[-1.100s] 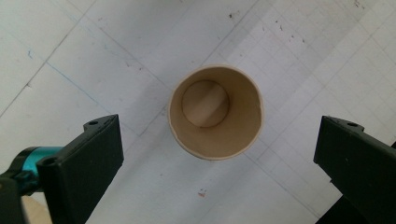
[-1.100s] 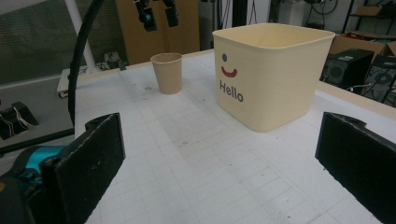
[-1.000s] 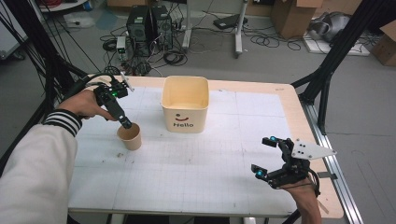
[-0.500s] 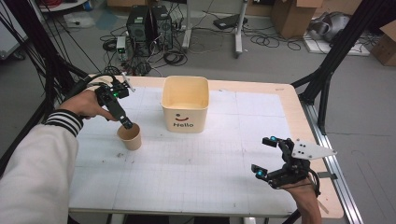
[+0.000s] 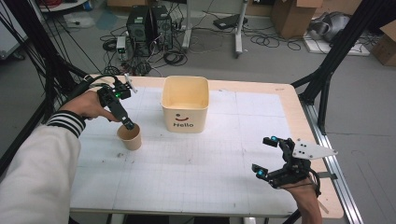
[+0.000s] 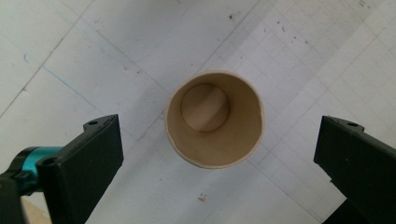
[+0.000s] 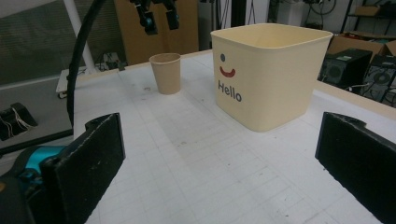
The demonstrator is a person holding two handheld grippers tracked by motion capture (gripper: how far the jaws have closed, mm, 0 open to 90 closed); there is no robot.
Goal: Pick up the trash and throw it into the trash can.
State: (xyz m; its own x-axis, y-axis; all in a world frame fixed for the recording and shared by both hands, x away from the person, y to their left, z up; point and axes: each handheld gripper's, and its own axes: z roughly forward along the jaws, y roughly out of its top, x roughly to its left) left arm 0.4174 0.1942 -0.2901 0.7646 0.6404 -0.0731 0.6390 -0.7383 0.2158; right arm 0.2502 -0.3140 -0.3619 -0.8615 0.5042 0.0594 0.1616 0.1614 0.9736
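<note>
A tan paper cup (image 5: pixel 130 136) stands upright and empty on the white gridded table (image 5: pixel 201 163), left of a cream bin (image 5: pixel 185 100) marked "Hello". My left gripper (image 5: pixel 127 124) hangs just above the cup's rim, pointing down. The left gripper view looks straight into the cup (image 6: pixel 215 119); my left gripper (image 6: pixel 219 140) is open, one jaw wide on each side, not touching it. My right gripper (image 5: pixel 263 155) is open over the table's near right part, holding nothing. From the right gripper (image 7: pixel 223 149) I see the bin (image 7: pixel 268 74), the cup (image 7: pixel 166 73) and the left gripper (image 7: pixel 159 16) above it.
The bin is empty as far as I can see. The table's wooden edge (image 5: pixel 312 140) runs along the right, with a metal rail beside it. Black frame legs (image 5: pixel 334 60) stand at the far corners. Computers and cables lie on the floor behind.
</note>
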